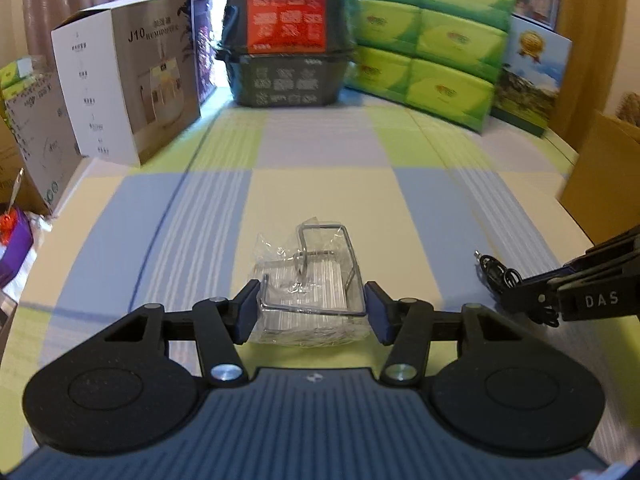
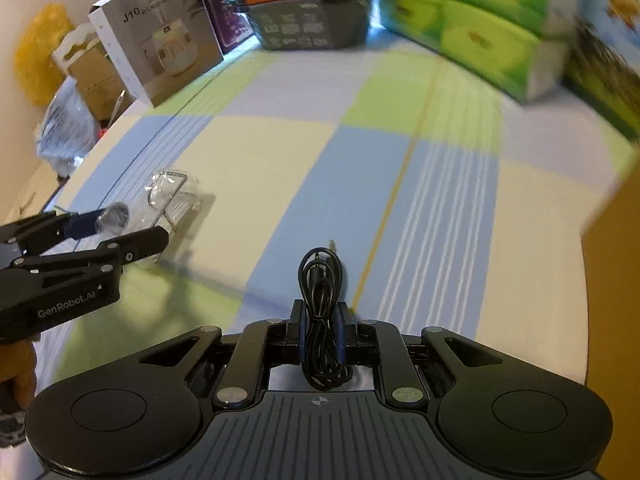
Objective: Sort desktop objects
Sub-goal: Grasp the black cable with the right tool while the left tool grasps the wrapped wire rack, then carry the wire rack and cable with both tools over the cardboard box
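Checked cloth in blue, green and cream covers the desk, boxes stacked along its back. On the left, the left gripper stands wide open around a bagged wire rack, pads just beside it, apparently about to close. To the right, the right gripper is clamped on a coiled black cable; carrying comes next. Only its own camera shows that grip.

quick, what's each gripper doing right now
Left gripper: open, jaws either side of the bagged wire rack, not clamped.
Right gripper: shut on the coiled black cable.
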`<state>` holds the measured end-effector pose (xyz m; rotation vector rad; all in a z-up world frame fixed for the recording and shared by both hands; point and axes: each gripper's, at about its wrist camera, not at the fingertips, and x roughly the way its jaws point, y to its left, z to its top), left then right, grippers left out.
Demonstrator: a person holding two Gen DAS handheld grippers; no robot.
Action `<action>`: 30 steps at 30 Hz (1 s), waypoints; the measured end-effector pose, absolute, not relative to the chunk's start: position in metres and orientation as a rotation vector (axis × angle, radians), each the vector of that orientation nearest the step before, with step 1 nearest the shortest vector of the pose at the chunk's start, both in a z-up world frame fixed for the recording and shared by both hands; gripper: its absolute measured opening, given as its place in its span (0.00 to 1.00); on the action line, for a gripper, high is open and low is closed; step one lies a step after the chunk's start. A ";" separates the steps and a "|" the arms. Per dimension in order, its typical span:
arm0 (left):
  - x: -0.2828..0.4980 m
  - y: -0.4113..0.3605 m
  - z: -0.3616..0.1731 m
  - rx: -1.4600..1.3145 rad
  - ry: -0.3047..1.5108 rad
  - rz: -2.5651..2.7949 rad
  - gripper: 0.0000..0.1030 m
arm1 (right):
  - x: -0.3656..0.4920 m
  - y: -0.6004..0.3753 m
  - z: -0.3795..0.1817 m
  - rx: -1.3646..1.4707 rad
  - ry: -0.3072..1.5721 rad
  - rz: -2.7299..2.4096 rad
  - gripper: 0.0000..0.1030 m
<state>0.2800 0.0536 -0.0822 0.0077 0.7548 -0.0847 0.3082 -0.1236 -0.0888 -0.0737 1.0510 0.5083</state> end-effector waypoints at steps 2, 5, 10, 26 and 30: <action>0.265 0.050 -0.081 0.017 0.769 -0.108 0.48 | 0.289 -0.133 -0.087 -0.004 1.073 0.470 0.10; 0.241 0.043 -0.077 0.025 0.788 -0.167 0.48 | 0.257 -0.142 -0.083 0.046 1.076 0.444 0.10; 0.202 0.031 -0.074 0.086 0.781 -0.185 0.52 | 0.204 -0.158 -0.086 0.111 1.047 0.420 0.10; 0.185 0.017 -0.092 0.162 0.755 -0.094 0.74 | 0.167 -0.144 -0.096 -0.209 0.826 0.467 0.15; 0.189 0.012 -0.099 0.201 0.768 -0.076 0.65 | 0.167 -0.147 -0.099 -0.198 0.815 0.460 0.16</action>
